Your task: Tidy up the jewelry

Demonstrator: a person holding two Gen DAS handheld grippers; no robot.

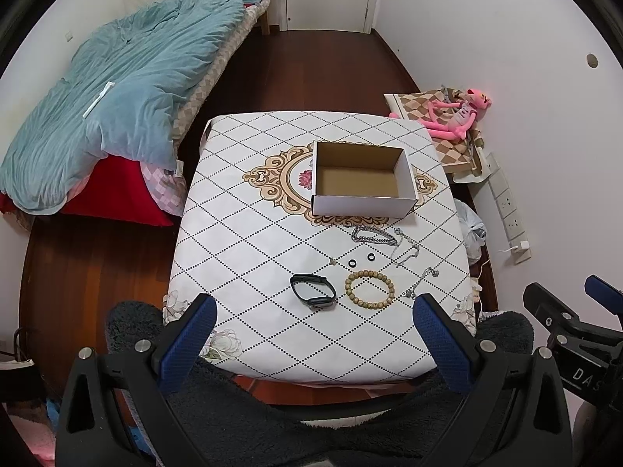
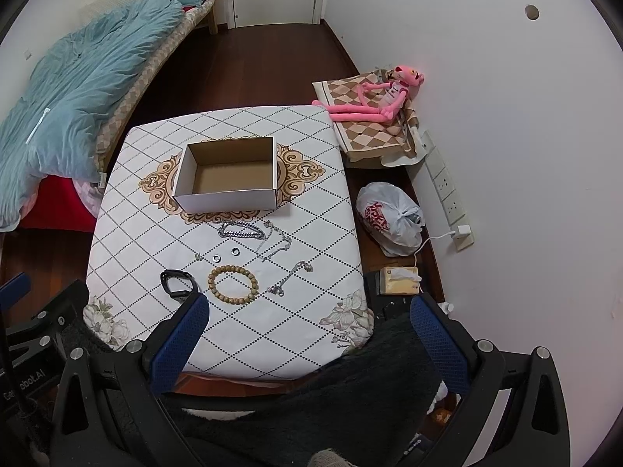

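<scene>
An empty white cardboard box (image 1: pixel 362 179) (image 2: pixel 227 179) stands open at the middle of the patterned table (image 1: pixel 249 233) (image 2: pixel 311 214). In front of it lie a silver chain bracelet (image 1: pixel 372 235) (image 2: pixel 241 230), thin silver chains (image 1: pixel 409 251) (image 2: pixel 278 247), two small black rings (image 1: pixel 361 260) (image 2: pixel 226 255), a wooden bead bracelet (image 1: pixel 369 288) (image 2: pixel 233 285) and a black smart band (image 1: pixel 312 292) (image 2: pixel 177 286). My left gripper (image 1: pixel 315 323) hovers open above the table's near edge, short of the jewelry. My right gripper (image 2: pixel 309 323) is open too, held above the near right corner.
A bed with a blue quilt (image 1: pixel 117 89) lies to the left. On the right are a pink plush toy (image 1: pixel 459 113) on a checkered cushion, a white plastic bag (image 2: pixel 391 218), a tissue box (image 2: pixel 401 280) and a wall power strip (image 2: pixel 447 194). Dark fuzzy fabric (image 1: pixel 311 408) lies below the grippers.
</scene>
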